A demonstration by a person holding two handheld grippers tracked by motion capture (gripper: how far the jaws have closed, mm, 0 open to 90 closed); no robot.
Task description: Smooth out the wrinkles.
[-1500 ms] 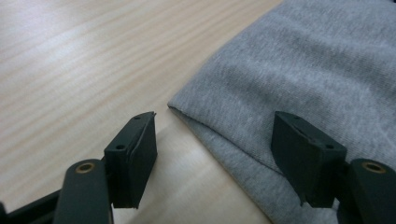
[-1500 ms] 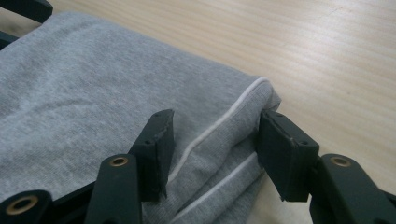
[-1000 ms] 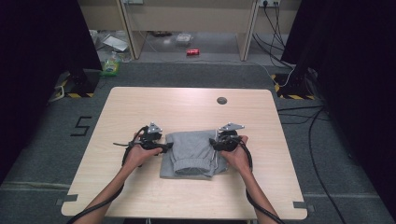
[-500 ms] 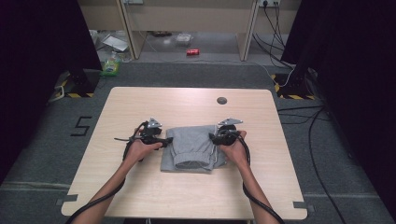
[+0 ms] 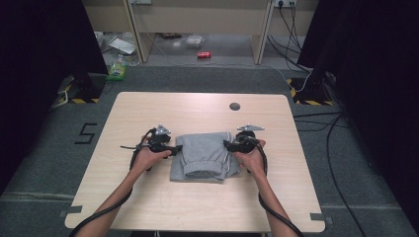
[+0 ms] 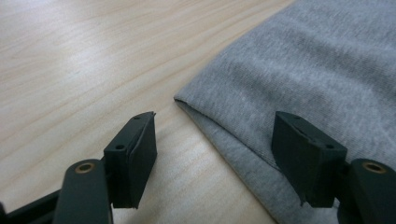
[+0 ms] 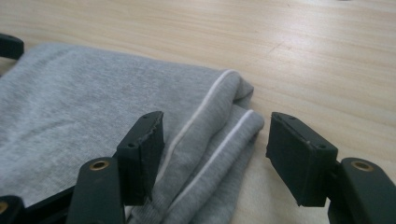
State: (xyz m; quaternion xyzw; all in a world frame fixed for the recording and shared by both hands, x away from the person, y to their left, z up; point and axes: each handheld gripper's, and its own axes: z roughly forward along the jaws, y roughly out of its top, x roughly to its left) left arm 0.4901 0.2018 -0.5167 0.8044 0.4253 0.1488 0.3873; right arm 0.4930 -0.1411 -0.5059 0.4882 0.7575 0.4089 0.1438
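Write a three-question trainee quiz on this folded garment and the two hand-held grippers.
1. True or false: the grey folded garment lies on the wooden table between the left hand-held gripper and the right hand-held gripper.
2. What colour are the stripes in the right gripper view? A red, B white, C black.
3. Are the left gripper's jaws pressing on the cloth?

Key: 1 true. 2 B. 3 No; they stand open astride the garment's corner, and the right jaws, which have just been opening, also press on nothing.
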